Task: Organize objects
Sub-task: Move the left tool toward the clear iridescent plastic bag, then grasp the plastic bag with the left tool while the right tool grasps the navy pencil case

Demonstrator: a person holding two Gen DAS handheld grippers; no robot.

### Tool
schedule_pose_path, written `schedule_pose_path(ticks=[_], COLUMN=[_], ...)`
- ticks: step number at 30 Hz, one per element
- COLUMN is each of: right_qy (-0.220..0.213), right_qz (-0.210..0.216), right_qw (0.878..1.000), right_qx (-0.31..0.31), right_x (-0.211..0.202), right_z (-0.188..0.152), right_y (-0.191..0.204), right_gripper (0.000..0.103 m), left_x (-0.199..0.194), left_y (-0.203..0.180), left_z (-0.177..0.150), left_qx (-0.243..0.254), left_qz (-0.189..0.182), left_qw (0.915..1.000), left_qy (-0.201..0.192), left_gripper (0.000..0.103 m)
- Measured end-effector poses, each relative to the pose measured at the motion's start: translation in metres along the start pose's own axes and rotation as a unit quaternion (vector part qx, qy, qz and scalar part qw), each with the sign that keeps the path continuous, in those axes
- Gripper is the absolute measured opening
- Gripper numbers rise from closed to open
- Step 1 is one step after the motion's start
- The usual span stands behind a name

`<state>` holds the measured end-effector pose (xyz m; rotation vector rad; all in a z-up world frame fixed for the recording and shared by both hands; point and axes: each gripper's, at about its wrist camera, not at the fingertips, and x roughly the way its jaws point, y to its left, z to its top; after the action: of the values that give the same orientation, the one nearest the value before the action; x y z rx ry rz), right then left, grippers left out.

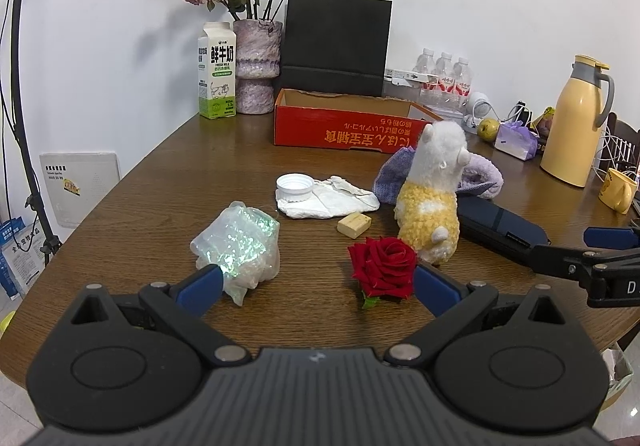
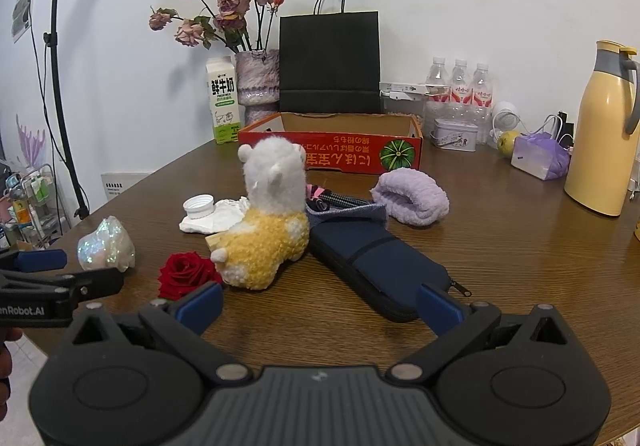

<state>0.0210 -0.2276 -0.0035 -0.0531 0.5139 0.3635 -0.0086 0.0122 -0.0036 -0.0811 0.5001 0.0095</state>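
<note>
left gripper: jaws standing spread, flanking red fabric rose | right gripper: jaws gaping spread before navy zippered pouch | both lying on brown wooden desk

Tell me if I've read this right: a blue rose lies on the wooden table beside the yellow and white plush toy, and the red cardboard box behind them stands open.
Not quite. The rose is red, not blue, as the left wrist view shows plainly. The rest holds: it lies on the wooden table beside the yellow and white plush toy, and the red cardboard box behind them stands open.
</note>
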Motion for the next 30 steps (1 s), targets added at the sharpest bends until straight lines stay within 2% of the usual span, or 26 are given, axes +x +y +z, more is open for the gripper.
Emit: schedule_pose_path(ticks=[20,30], right_qy=[0.002,0.010], right_qz=[0.001,-0.007], right_qw=[1.000,1.000], right_qx=[0.002,0.007], right_x=[0.002,0.016], right_z=[-0.002,-0.002], right_y=[0.000,-0.007], right_gripper=[0.103,0.103], left_x=[-0.003,0.007], left_y=[0.006,0.029], left_z=[-0.001,0.005], left_qx=[-0.004,-0.008], left_qz=[0.007,0.047], left_qw=[0.9999,0.9987], left_qy=[-0.011,-0.016], left_gripper=[0.103,0.103])
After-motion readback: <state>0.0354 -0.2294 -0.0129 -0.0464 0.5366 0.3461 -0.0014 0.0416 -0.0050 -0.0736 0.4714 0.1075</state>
